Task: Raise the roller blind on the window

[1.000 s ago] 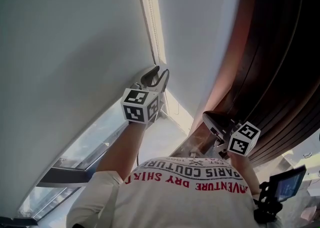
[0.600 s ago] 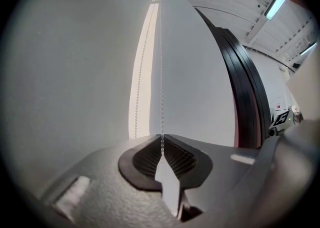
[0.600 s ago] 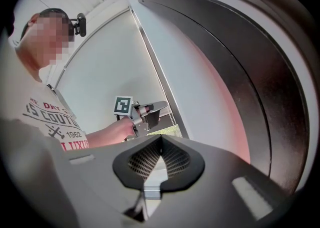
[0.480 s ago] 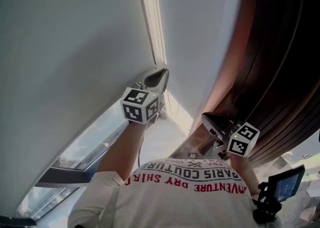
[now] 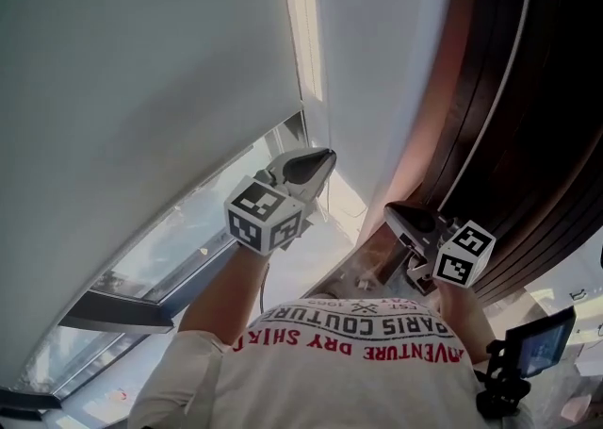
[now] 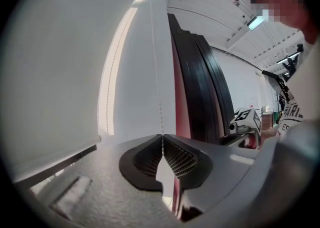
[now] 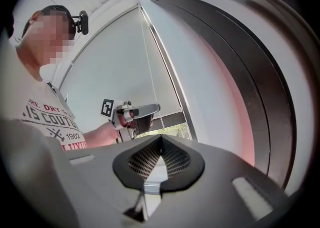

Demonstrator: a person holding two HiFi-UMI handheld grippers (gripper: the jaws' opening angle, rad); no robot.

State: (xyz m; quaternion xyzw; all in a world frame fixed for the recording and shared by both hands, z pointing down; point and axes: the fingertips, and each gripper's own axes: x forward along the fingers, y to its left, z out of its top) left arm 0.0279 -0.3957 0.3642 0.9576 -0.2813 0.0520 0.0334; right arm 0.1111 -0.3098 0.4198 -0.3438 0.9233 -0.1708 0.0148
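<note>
Now, upright bead chain [image 6: 159,105] pinched in just-closing left gripper [image 6: 162,139] jaws (right gripper [image 7: 161,140] clenched, empty)

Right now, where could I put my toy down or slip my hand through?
The white ledge is bare between the window glass and the dark panels. A hand should fit between the left tongs and right tongs. It's crowded at the blind's edge, where the left tongs, just closing, pinch the chain.

1. Your roller blind [image 5: 141,88] is plain pale grey and hangs flat, covering most of the opening (its bottom edge runs slanted in your head view).
2. The window [image 5: 179,239] shows as a glass strip below it.
3. The bead chain [image 6: 159,101] hangs straight, just right of the blind.
</note>
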